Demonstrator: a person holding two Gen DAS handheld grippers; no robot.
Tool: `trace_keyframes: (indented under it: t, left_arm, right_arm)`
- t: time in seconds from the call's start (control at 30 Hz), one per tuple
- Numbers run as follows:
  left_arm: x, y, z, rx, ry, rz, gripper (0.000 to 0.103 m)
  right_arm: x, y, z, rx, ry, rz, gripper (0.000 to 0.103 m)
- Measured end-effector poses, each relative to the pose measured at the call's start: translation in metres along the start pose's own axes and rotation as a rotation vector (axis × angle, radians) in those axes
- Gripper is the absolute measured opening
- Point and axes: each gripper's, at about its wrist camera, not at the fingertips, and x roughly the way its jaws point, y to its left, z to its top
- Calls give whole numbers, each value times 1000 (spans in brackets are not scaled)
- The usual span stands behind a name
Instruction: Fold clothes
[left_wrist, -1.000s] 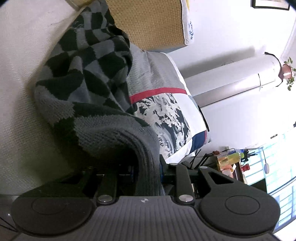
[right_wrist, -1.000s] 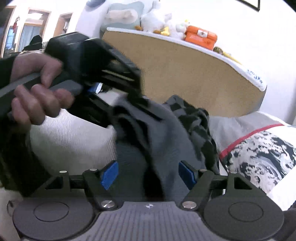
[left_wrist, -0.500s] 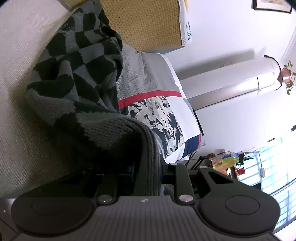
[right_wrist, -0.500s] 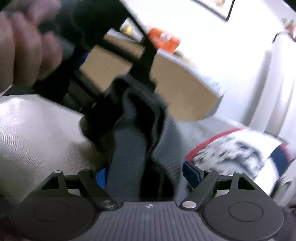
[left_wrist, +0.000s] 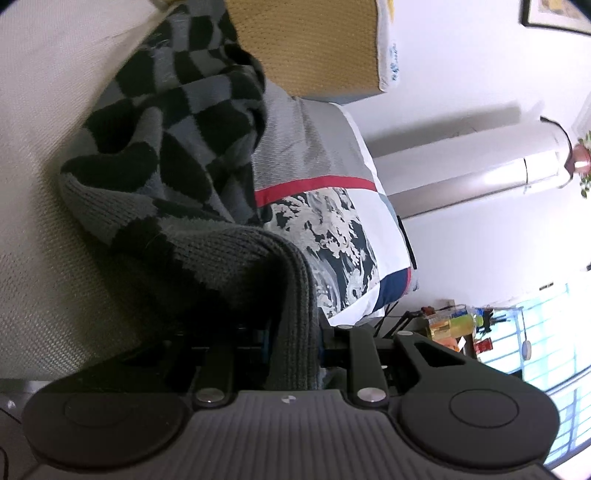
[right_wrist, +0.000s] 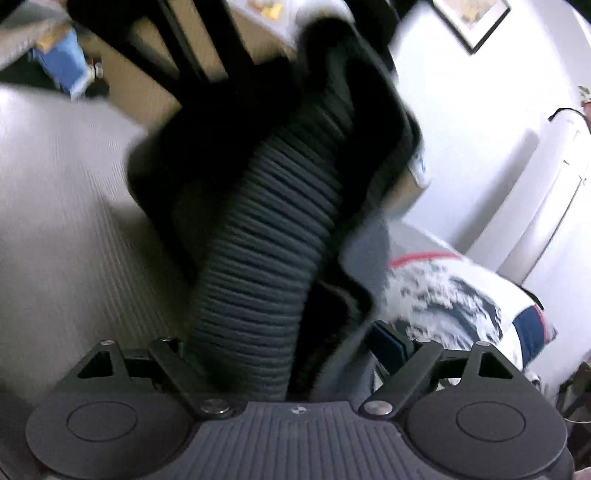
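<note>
Left gripper: fingers nearly closed, pinching the checkered sweater beside the patterned pillow.
Right gripper: fingers opening wide, ribbed hem lying loose between them.
Risk: hem is probably slipping free, dragging the fold askew.

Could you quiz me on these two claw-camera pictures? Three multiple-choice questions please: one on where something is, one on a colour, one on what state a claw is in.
1. Where does the checked sweater lie?
A. On the pale bedcover
B. On a wooden floor
C. On a hanger on the wall

2. What colours are the sweater's checks?
A. Red and white
B. Black and grey
C. Blue and yellow

3. What is the left claw doing?
A. Standing wide open and empty
B. Gripping a bottle
C. Clamped on the sweater's ribbed edge

Answers:
1. A, the knit spreads over the cream bedcover beside the patterned pillow.
2. B, black and grey squares cover it.
3. C, the grey ribbed band runs into the narrow gap between its fingers.
</note>
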Motion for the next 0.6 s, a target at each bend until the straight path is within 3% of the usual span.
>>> trace_keyframes:
  t: [0.1, 0.17, 0.33, 0.43, 0.5, 0.53, 0.6]
  left_arm:
    - [0, 2, 1, 10, 4, 10, 22]
    - [1, 3, 0, 13, 11, 12, 22]
    - [5, 5, -4, 3, 17, 10, 22]
    - [4, 5, -4, -3, 5, -9, 19]
    - [4, 4, -3, 5, 6, 0, 19]
    - [4, 5, -3, 12, 12, 6, 19]
    - [5, 9, -5, 13, 20, 15, 19]
  right_arm:
    - [-1, -19, -12, 19, 16, 62, 84]
    - [-2, -30, -19, 19, 20, 127, 66]
    - [-1, -38, -34, 9, 82, 154, 66]
    - [8, -32, -40, 17, 165, 139, 76]
    - [9, -27, -48, -11, 172, 118, 76]
    - [10, -26, -51, -20, 180, 125, 71]
    - [14, -33, -56, 16, 196, 164, 52]
